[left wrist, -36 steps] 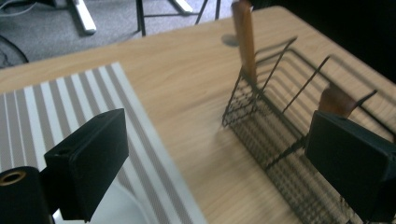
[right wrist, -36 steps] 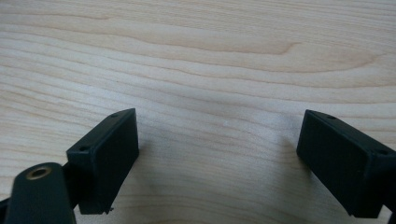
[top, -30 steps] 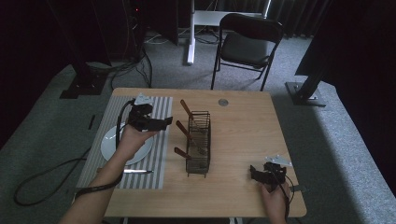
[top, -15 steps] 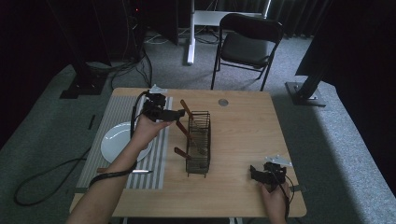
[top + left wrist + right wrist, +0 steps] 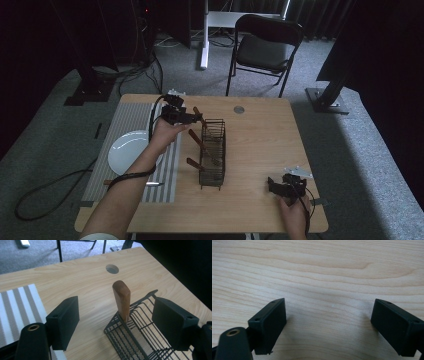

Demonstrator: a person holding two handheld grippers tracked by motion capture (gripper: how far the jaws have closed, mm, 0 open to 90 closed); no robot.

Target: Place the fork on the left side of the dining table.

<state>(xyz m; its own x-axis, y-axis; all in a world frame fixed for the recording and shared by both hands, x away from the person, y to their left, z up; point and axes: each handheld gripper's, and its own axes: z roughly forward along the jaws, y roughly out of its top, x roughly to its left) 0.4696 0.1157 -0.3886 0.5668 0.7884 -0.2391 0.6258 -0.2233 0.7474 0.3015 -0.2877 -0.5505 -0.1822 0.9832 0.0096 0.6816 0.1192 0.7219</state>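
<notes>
High view: wire basket (image 5: 212, 152) holds wooden-handled utensils (image 5: 199, 142).

Left arm stretched forward, left gripper (image 5: 192, 118) held level, jaws parted and just been closing, nothing pinched yet. Right gripper (image 5: 274, 185) low, jaws wide apart, right hand (image 5: 295, 210) behind it.

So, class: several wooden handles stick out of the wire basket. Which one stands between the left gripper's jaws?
The far-end handle, upright at the corner of the wire basket nearest the table's round hole. The other handles lean out lower down the basket's side.
</notes>
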